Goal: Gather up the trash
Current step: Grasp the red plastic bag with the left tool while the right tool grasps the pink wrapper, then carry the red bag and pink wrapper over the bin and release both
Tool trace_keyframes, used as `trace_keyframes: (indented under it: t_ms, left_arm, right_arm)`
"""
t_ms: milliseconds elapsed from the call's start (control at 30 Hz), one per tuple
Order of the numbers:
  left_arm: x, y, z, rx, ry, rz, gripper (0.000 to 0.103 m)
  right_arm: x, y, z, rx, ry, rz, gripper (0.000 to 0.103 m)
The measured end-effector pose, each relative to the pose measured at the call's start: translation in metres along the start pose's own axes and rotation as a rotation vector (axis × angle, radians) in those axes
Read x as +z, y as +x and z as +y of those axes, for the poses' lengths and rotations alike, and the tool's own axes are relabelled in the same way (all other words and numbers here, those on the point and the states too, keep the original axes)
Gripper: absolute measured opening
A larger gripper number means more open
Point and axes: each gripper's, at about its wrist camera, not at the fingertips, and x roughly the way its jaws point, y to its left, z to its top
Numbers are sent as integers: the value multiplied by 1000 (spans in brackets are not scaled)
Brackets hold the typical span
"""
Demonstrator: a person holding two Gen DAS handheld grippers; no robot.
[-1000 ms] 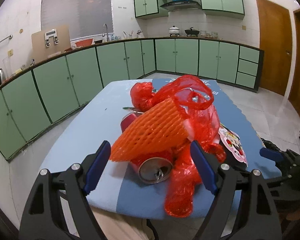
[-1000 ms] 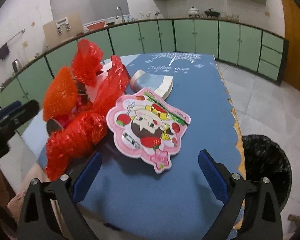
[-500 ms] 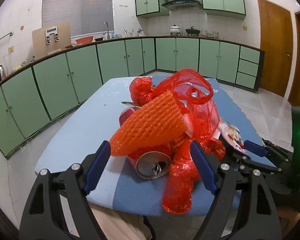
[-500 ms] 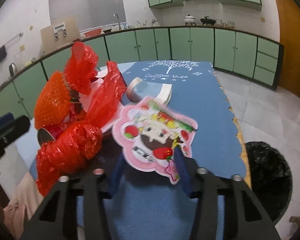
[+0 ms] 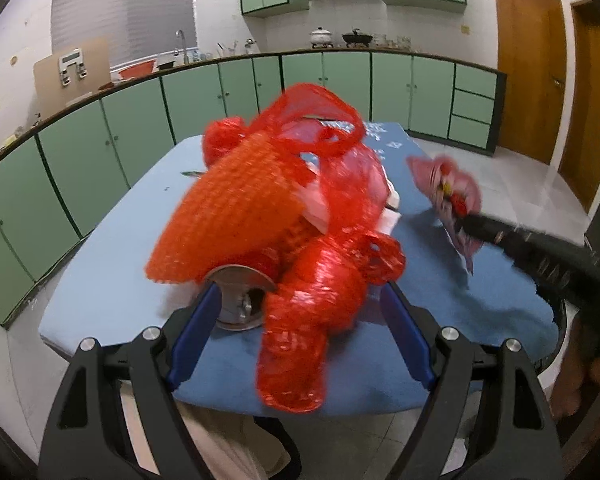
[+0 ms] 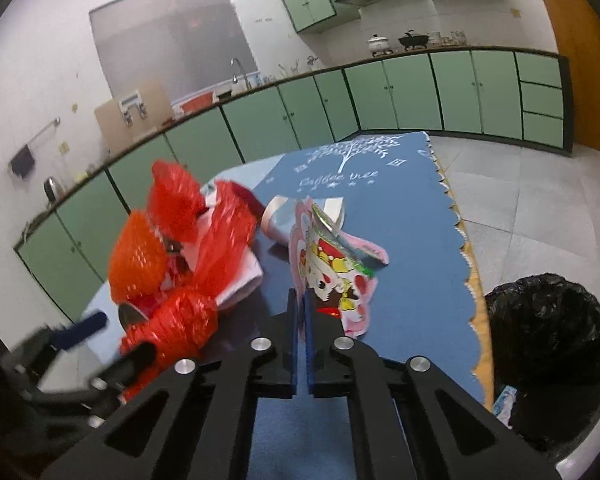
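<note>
While left claw (image 5: 300,316) gapes around red netting (image 5: 320,280), right claw (image 6: 302,304) pinches pink wrapper (image 6: 336,268)

Blue-clothed table (image 6: 412,216), red netting heap (image 5: 324,256), can (image 5: 240,304), possibly a paper cup (image 6: 278,220)

The can (image 5: 240,300) shows only its lid end; orange foam netting (image 5: 228,216) and red mesh bag (image 5: 320,272) cover its body. The pink snack wrapper (image 5: 448,192) is motion-blurred in the left wrist view. The bin (image 6: 556,364) is cut by the frame's edge, its contents unclear.
</note>
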Motion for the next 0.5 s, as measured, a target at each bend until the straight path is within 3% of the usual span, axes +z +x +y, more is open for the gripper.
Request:
trace_keyframes:
  t_ms: [200, 367, 500]
  left_arm:
    - [-3, 18, -10, 23, 18, 28, 72]
    - [-6, 23, -21, 40, 39, 41, 50]
    - [-9, 19, -36, 77, 78, 30, 43]
  right_arm:
    - [6, -6, -12, -1, 27, -16, 1]
    - [7, -9, -21, -4, 39, -21, 1]
    - [8, -12, -24, -3, 38, -26, 1]
